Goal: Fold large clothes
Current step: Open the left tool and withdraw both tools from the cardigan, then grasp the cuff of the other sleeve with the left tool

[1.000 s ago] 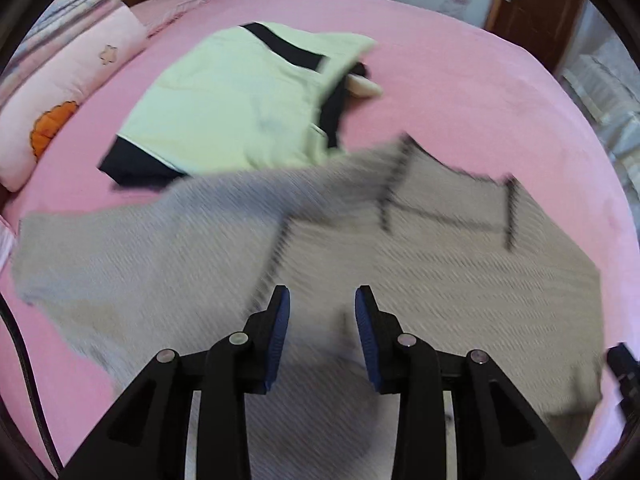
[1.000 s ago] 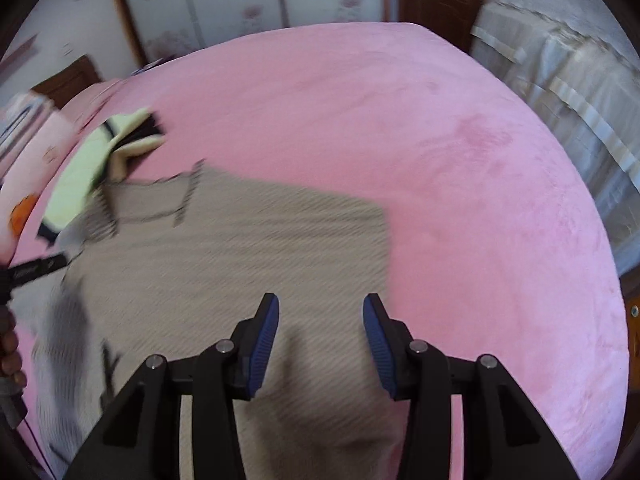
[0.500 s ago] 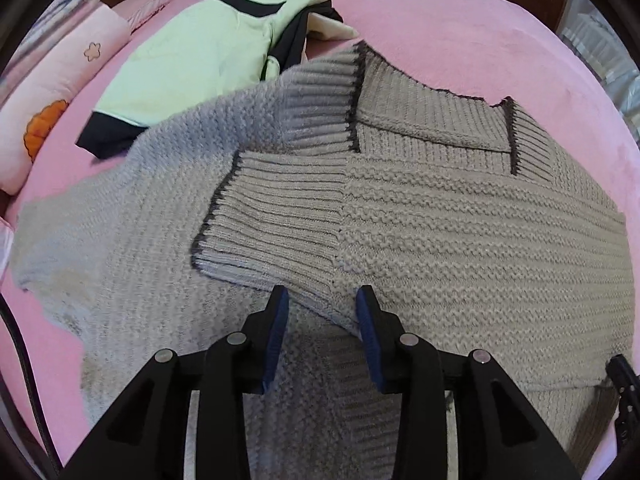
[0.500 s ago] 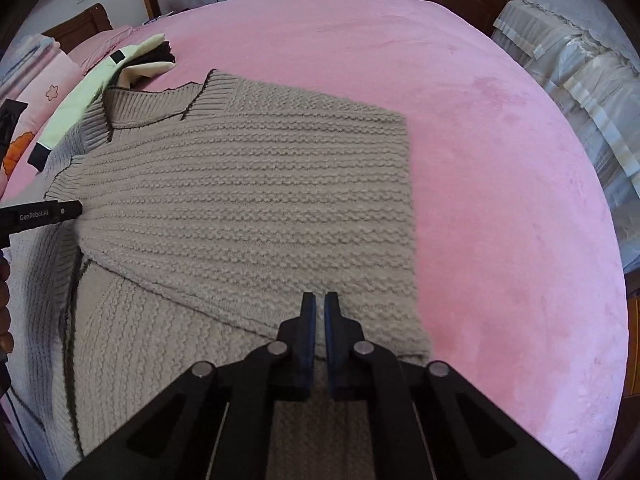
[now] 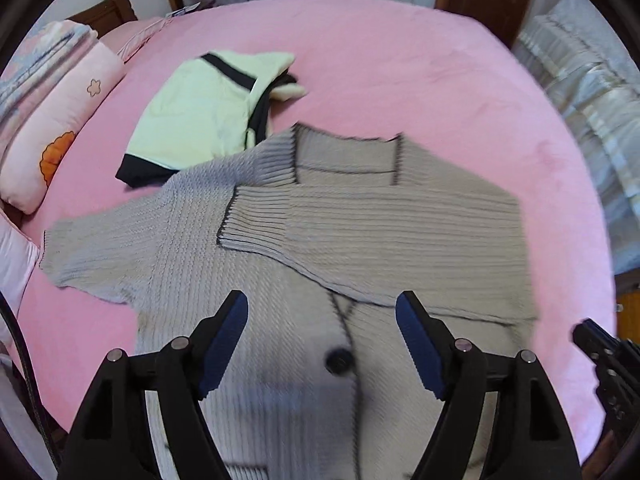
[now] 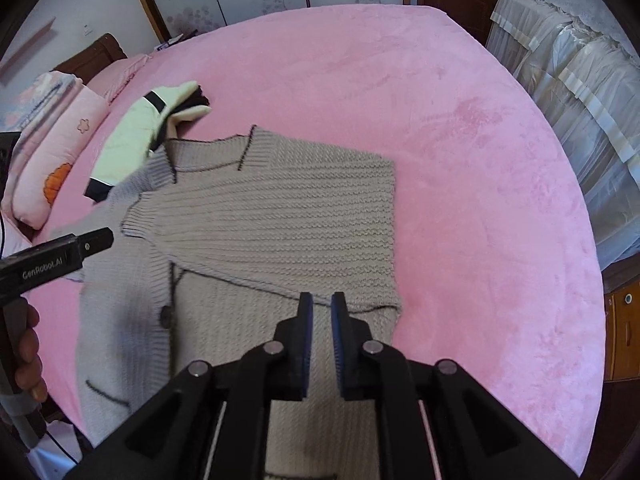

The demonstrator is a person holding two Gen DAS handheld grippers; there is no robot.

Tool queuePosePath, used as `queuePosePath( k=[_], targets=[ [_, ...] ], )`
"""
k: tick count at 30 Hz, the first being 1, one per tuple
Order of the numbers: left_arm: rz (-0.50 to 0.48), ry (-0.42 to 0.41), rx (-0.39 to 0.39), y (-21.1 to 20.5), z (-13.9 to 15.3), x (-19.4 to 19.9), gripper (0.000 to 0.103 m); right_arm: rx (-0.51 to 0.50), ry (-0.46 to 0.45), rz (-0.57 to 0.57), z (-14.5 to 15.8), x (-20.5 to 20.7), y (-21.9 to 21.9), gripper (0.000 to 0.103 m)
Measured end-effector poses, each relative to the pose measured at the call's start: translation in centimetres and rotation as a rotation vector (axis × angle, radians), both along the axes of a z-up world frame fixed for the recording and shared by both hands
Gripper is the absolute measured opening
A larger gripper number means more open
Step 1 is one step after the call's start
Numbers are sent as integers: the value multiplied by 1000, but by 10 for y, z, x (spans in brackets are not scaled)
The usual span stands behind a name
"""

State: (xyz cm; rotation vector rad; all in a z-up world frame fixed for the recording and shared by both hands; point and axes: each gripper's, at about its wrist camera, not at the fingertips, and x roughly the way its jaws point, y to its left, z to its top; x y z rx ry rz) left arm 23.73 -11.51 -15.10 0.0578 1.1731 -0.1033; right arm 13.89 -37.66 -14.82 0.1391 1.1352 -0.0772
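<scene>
Left hand-held gripper [image 5: 320, 334]: fingers spread wide, hovering empty over the cardigan [image 5: 304, 264]. Right hand-held gripper [image 6: 320, 334]: fingers nearly pressed together; whether they pinch anything cannot be told. The cardigan lies flat on the bed [image 6: 460, 128], one sleeve [image 5: 360, 236] folded across the chest. Recommendation: grip the other sleeve [image 5: 100, 248] near its cuff and lay it across squarely, smoothing wrinkles.

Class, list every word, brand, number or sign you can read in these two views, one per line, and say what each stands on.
"GenRobot.AI": white lettering on the black body of the left gripper, seen in the right wrist view.
Embossed marks on the right gripper, at the edge of the left wrist view: too blurred to read.
The grey cardigan, the pale green garment and the pink pillow carry no readable text; the pillow has only flower pictures.
</scene>
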Motion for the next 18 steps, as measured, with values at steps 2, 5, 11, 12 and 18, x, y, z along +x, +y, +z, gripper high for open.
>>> queuePosePath(
  k=[2,5,11,12,18],
  targets=[
    [4,-2,-15,-5,21,-14,77,7,-11,7,17,-7,2,28],
    [20,3,-37,-9,49,-35,79,29,-25,27,38,-14,8,31],
    [87,8,-80,-1,86,-72,79,84,-23,115,63,-27,27,31],
    [96,10,-86,2,90,-77,79,93,-23,135,66,-28,32,31],
    [111,19,-110,39,104,-96,79,116,-17,207,78,-30,73,31]
  ],
)
